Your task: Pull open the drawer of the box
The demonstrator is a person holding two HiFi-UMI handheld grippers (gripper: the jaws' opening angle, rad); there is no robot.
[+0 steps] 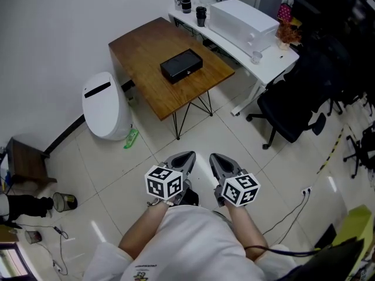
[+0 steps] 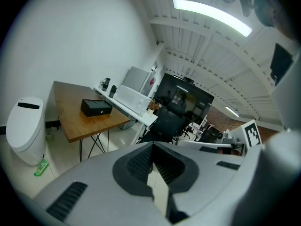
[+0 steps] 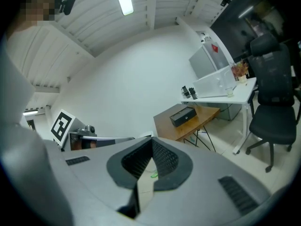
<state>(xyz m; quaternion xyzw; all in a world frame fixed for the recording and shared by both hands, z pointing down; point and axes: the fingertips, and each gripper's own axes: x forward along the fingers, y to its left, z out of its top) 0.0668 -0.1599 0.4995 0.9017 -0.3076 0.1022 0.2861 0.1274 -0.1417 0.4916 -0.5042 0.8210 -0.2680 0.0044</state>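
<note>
text: none legible | shirt print [image 1: 139, 272]: too small to read

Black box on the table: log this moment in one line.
box on table, untouched | left tongs shut, empty | right tongs shut, empty

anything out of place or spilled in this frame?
Only one thing: a green wrapper-like item lies on the floor beside the white bin, as if dropped. The black box sits flat on the wooden table, nothing spilled around it.
</note>
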